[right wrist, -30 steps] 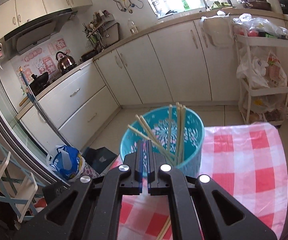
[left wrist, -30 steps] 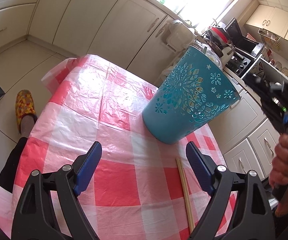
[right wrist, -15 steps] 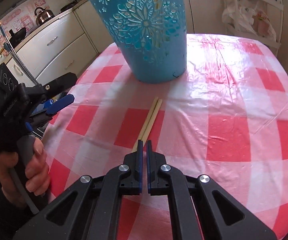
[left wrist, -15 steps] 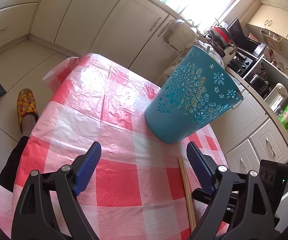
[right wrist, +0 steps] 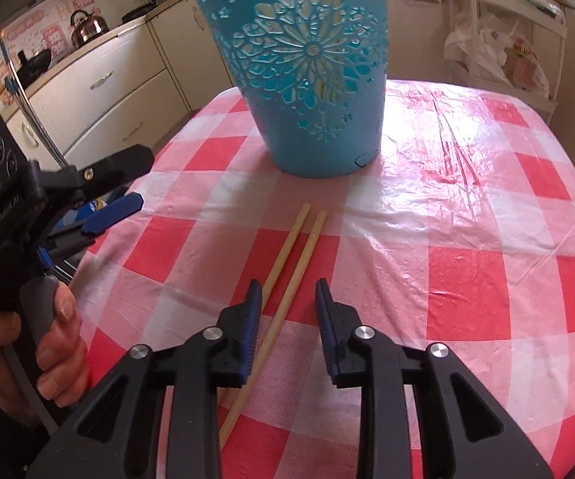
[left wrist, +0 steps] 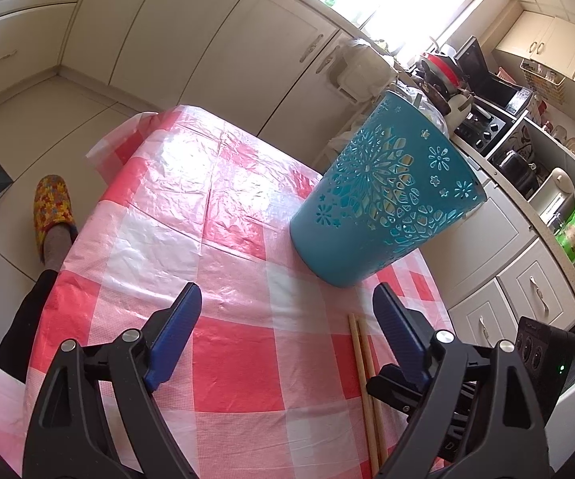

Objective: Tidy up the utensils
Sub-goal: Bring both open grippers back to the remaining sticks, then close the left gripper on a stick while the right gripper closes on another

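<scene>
1. Since half a second ago, my right tool (right wrist: 285, 303) is spreading its fingers, which were pressed together then; they are now standing apart over the chopsticks (right wrist: 291, 271).
2. Both chopsticks are lying side by side on the desk (right wrist: 467, 207), their far tips pointing toward the bin (right wrist: 307, 68) and stopping short of its base.
3. One stick is running under my right tool's left finger (right wrist: 252, 319), while the other is showing in the gap between the fingers; I cannot tell whether either pad is touching wood.
4. My left tool (left wrist: 287, 331) is hovering over the desk with its blue pads (left wrist: 175, 331) wide apart, holding nothing.
5. From the left wrist view, the chopsticks (left wrist: 361, 363) are lying just inside my left tool's right finger, with the bin (left wrist: 371, 203) standing upright beyond them near the desk's far right edge.
6. From the right wrist view, my left hand (right wrist: 48, 343) is gripping the left tool's handle at the desk's left edge, well apart from the chopsticks.
7. More sticks are showing pale through the bin's flower cutouts.
</scene>
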The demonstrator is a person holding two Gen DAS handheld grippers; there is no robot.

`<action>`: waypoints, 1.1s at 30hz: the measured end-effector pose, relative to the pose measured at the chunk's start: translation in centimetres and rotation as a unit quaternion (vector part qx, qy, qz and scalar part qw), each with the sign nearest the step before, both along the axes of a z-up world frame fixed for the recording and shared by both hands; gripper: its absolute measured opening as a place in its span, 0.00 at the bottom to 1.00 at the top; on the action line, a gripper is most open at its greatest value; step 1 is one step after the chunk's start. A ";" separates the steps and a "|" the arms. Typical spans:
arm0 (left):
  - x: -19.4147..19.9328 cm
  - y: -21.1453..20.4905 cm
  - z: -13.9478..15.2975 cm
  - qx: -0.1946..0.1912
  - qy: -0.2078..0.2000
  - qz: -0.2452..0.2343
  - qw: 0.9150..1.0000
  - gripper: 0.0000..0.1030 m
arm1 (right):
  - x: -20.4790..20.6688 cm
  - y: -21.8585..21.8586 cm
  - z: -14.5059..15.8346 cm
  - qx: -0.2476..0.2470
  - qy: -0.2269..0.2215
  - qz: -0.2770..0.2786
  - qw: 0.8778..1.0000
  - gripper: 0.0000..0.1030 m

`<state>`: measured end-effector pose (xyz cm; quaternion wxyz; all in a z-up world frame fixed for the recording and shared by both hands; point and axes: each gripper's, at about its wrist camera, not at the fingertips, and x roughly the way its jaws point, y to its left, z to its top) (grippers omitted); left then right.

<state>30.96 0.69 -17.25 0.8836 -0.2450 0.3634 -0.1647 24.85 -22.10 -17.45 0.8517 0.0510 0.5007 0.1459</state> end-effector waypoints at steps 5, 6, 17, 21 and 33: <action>0.0 0.1 0.0 0.000 0.000 0.000 1.000 0.81 | -0.2 0.3 0.0 -0.038 -0.006 0.011 0.999 0.18; 0.0 0.0 0.0 0.001 0.000 0.000 1.000 0.81 | -0.3 0.3 0.0 -0.049 -0.008 0.016 0.999 0.16; -1.0 -10.7 0.0 0.195 0.041 -0.133 0.971 0.81 | -1.0 -3.6 0.0 -0.062 -0.001 0.015 0.998 0.14; -0.6 -13.0 -0.4 0.241 0.049 -0.136 0.960 0.76 | -1.0 -4.5 0.0 -0.061 -0.003 0.008 0.998 0.12; 0.4 -12.5 -0.1 0.251 0.047 -0.180 0.950 0.10 | -0.9 -4.6 0.1 -0.053 -0.003 0.005 0.999 0.12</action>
